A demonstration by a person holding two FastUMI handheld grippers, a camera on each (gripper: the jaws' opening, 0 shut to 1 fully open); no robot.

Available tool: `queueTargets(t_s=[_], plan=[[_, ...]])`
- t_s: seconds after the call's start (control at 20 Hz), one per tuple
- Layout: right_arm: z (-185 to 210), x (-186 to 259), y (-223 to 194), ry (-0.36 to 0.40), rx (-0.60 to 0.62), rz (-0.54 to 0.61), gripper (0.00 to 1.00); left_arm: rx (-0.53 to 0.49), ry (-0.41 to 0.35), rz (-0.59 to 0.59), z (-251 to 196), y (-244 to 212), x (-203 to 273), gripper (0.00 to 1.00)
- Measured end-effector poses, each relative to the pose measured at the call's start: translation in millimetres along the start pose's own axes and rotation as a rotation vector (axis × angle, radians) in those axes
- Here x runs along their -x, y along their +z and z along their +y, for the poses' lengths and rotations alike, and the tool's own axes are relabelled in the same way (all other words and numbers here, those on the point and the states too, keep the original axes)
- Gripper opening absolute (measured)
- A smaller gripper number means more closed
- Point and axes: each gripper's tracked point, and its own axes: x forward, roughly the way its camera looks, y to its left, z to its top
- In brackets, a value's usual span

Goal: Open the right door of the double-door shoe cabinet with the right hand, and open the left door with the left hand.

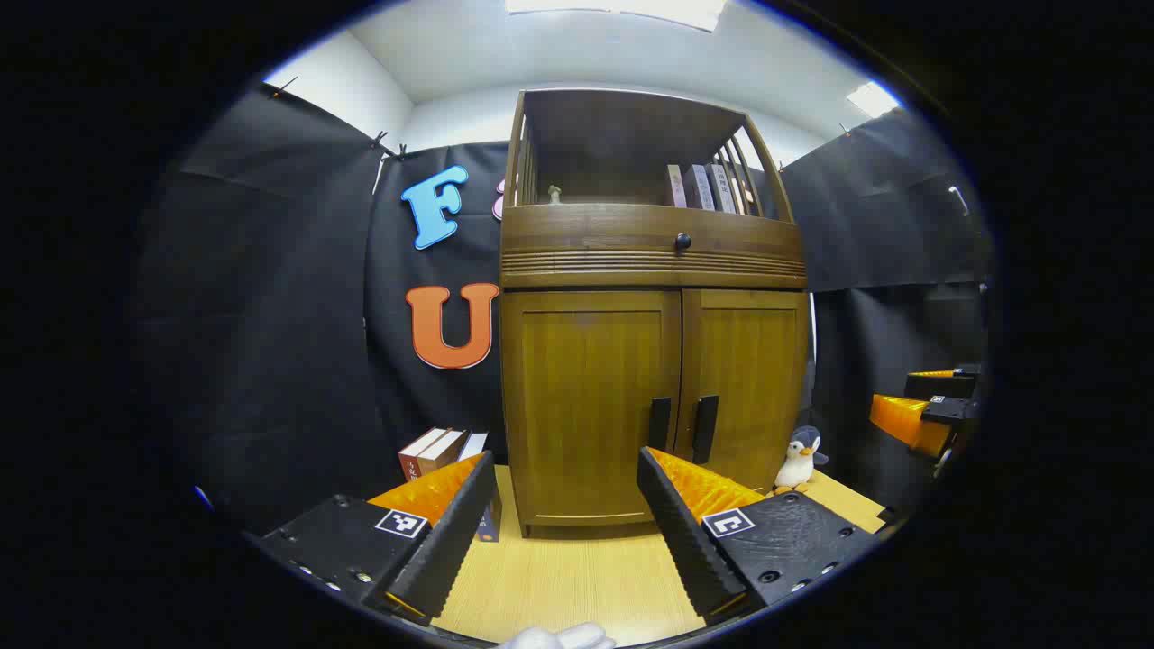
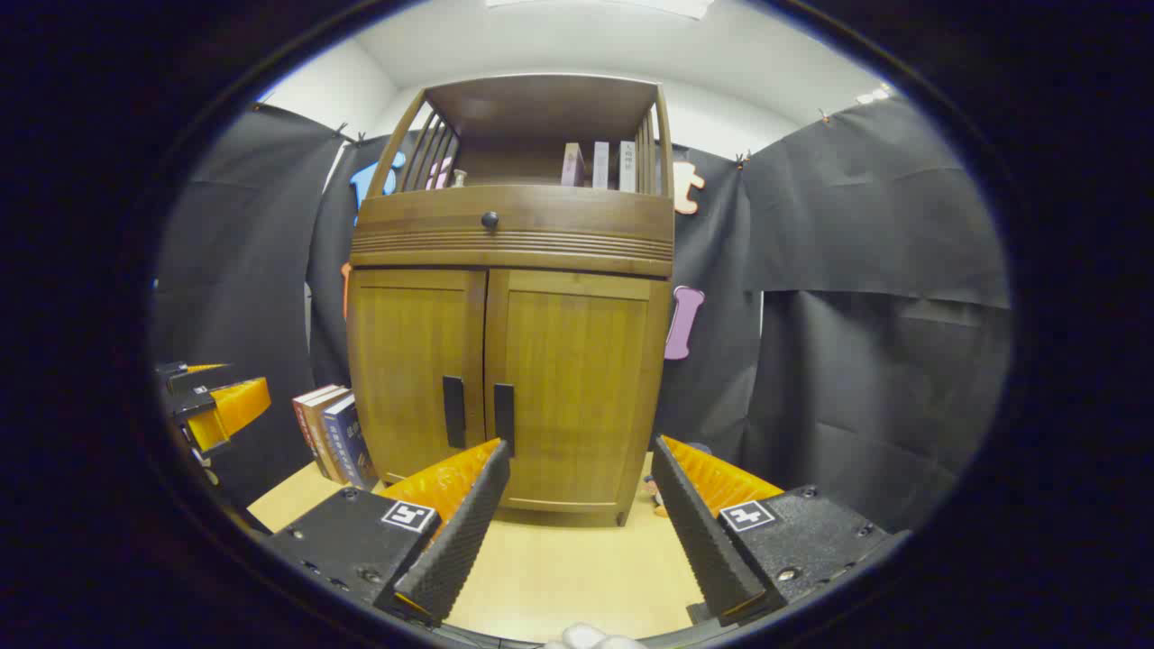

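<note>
A brown wooden shoe cabinet (image 1: 654, 270) (image 2: 514, 252) stands on a light wooden table, both lower doors closed. The left door (image 1: 590, 397) (image 2: 415, 370) and right door (image 1: 744, 383) (image 2: 572, 388) each carry a dark vertical handle by the centre seam, the left handle (image 1: 660, 424) (image 2: 453, 399) and the right handle (image 1: 704, 429) (image 2: 503, 406). My left gripper (image 1: 566, 464) is open, short of the left door. My right gripper (image 2: 581, 451) is open too, facing the right door. Neither touches the cabinet. The right gripper (image 1: 929, 410) shows at the right edge of the left gripper view, and the left gripper (image 2: 212, 401) at the left edge of the right gripper view.
Books (image 1: 437, 451) (image 2: 332, 433) lean beside the cabinet's left side. A toy penguin (image 1: 799, 460) sits at its right. A drawer with a round knob (image 1: 682, 241) (image 2: 489, 219) runs above the doors, and the open top shelf holds books (image 1: 699, 187). Bare tabletop (image 1: 577, 577) lies before the cabinet.
</note>
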Motion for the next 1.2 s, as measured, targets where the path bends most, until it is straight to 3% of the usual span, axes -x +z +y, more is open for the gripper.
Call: queueTargets(t_s=[0.8,1.0,1.2], plan=[[1.4,-22.8,-16.8,-0.011,0.008,0.032,0.99,-0.011,-0.010,0.005,3.6,-0.6,0.1,0.95],[9.8,-48.1,-26.7,0.009,0.010,0.050,1.00,0.000,-0.031,-0.001,-2.5,1.5,1.3,0.95],[32.0,-88.4,-27.7,0.055,0.022,0.039,1.00,0.002,0.008,-0.015,9.3,4.0,3.7,0.95]])
